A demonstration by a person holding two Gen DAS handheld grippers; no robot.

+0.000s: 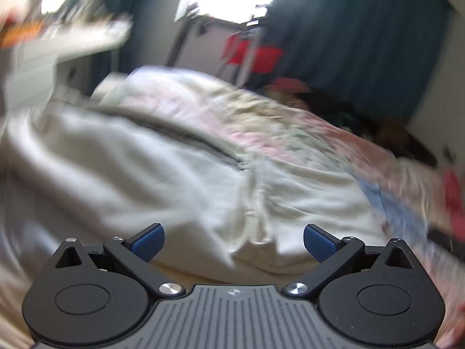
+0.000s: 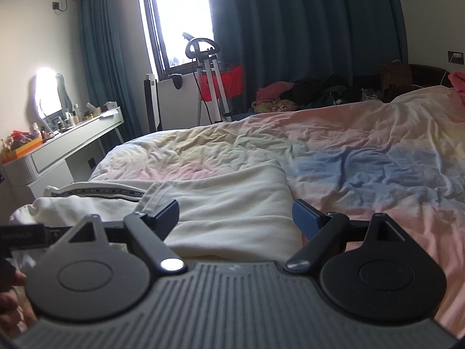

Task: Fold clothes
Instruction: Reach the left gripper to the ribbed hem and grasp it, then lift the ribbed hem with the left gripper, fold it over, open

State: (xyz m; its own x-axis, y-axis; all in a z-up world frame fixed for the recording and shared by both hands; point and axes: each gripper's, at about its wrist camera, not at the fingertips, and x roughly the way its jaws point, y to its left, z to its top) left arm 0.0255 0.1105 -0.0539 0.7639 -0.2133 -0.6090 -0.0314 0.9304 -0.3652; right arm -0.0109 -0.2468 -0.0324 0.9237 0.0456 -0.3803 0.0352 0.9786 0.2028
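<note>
A cream-white garment with a dark striped band lies crumpled on the bed; the left wrist view is motion-blurred. My left gripper is open and empty just above the garment's near edge. In the right wrist view the same garment lies folded over at the bed's near edge, its striped band at the left. My right gripper is open and empty, its blue pads low over the garment.
The bed has a pastel pink, blue and yellow sheet. A pile of clothes lies at its far side. A white dressing table with clutter stands left. A garment steamer and dark curtains are behind.
</note>
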